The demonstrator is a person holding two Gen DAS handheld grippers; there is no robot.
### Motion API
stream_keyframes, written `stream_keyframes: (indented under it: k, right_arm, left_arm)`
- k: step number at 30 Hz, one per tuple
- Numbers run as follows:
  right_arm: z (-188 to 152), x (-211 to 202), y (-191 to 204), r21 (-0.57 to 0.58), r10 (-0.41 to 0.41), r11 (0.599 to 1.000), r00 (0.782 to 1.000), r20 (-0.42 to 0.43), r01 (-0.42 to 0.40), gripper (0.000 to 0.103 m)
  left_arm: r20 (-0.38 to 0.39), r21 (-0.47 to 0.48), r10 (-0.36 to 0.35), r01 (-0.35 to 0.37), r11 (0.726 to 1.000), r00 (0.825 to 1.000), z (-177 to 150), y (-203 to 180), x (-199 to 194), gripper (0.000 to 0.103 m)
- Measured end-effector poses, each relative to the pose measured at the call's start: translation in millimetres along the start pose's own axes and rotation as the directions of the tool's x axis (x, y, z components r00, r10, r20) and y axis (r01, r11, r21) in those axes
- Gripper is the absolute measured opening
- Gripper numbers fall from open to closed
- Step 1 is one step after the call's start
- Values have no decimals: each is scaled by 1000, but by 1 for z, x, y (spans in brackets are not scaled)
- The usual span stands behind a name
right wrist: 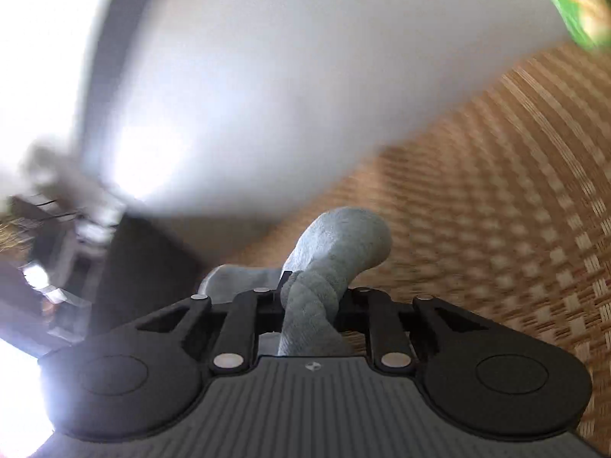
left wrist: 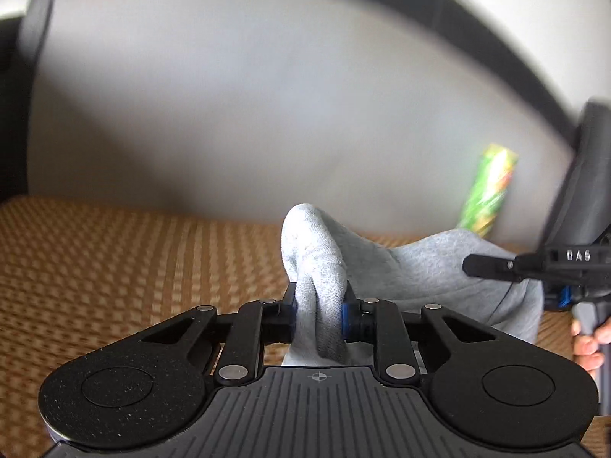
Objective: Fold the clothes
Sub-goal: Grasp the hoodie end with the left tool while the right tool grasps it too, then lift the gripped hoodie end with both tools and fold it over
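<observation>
Two grippers, left (left wrist: 319, 315) and right (right wrist: 309, 301), were each pinched on bunched grey garment (left wrist: 431, 267) over the woven mat (left wrist: 114, 252). A green roll (left wrist: 488, 191) stood just behind, against the wall; the right hand (left wrist: 588, 347) was seen only from the left wrist.

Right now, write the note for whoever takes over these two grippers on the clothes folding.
Left gripper: jaws shut on a bunched fold of the grey garment.
Right gripper: jaws shut on another bunch of the same grey cloth.
The garment is gathered up off the woven mat, part of it trailing between the two grippers; a green tube stands by the wall behind.
Done: both grips taken.
Left: no fold shows yet; spread the cloth, fold it, lay it on the mat.
</observation>
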State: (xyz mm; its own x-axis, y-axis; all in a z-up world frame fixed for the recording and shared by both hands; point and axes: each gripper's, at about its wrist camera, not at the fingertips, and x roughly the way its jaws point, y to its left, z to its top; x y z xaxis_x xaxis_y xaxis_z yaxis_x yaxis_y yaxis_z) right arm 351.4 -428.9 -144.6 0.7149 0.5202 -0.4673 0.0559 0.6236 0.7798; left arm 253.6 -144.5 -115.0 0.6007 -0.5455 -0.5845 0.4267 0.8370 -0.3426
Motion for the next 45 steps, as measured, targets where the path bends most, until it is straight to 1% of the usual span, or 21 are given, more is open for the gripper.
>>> stream_keyframes:
  k: [3,6,9,11,15,17,18,19,21,24,28,30,33,35,36,37,39,40,41,43,45]
  right_arm:
    - [-9,-56,47,-80,121,990,992,26,-118,20]
    - [-34,-119,94,-186,232,957,972,22,-224,21]
    - [-71,-176,132,-301,292,913,956,6,-276,21]
    - [-101,-206,149,-369,318,880,948,-7,-298,21]
    - [-163,-249,170,-528,345,787,937,-52,-319,21]
    - [-192,-259,171,-588,347,742,935,-74,-322,22]
    - [-205,-265,171,-607,339,729,937,-79,-315,22]
    - [-213,-270,167,-613,323,731,943,-78,-301,22]
    - [-217,-269,161,-598,284,760,958,-49,-256,23]
    - [-214,-270,159,-584,263,782,965,-7,-217,23]
    - [-236,-274,168,-680,267,693,961,-67,-240,25]
    - [-254,-277,164,-717,252,646,960,-122,-261,27]
    - [-287,-277,155,-788,155,555,964,-216,-266,27]
    - [-306,-270,147,-809,91,512,955,-283,-288,27]
    - [-315,-266,144,-817,61,495,950,-306,-295,27]
    - [-321,-263,140,-819,42,489,946,-321,-300,27]
    - [-327,-262,137,-811,49,500,945,-324,-304,27]
    - [-328,-264,136,-809,57,502,945,-321,-305,28]
    - [-330,-267,135,-815,52,491,945,-324,-307,29]
    - [-329,-266,138,-831,35,462,943,-331,-309,29]
    - [-331,-268,137,-844,29,450,949,-314,-293,29]
  left_arm:
    - [89,3,-70,70,998,994,-1,-18,-68,17]
    - [161,40,-130,125,991,978,-15,-40,-138,17]
    - [200,103,-158,140,985,967,-40,-63,-195,17]
    - [217,125,-178,154,980,960,-62,-77,-229,18]
    - [226,128,-210,185,974,951,-118,-90,-278,20]
    - [216,120,-204,181,976,955,-144,-94,-288,21]
    - [206,96,-196,179,979,959,-153,-93,-289,21]
    - [194,68,-187,177,982,963,-160,-92,-287,21]
    - [182,31,-170,167,985,968,-162,-89,-278,21]
    - [192,35,-175,171,985,966,-164,-86,-278,21]
    - [177,39,-199,195,980,964,-185,-71,-291,23]
    - [129,55,-191,186,981,973,-205,-66,-291,23]
    - [2,35,-183,183,983,983,-241,-54,-276,24]
    - [-78,24,-160,162,986,984,-262,-49,-263,26]
    - [-94,23,-148,150,988,985,-269,-48,-259,27]
    - [-94,15,-141,144,990,986,-273,-46,-259,28]
    - [-82,-7,-140,140,990,987,-272,-43,-264,35]
    - [-86,-6,-140,140,990,986,-271,-45,-266,36]
    - [-100,5,-138,139,990,985,-270,-46,-268,35]
    - [-142,44,-129,137,990,981,-270,-48,-275,39]
    - [-161,63,-130,142,988,978,-270,-47,-291,43]
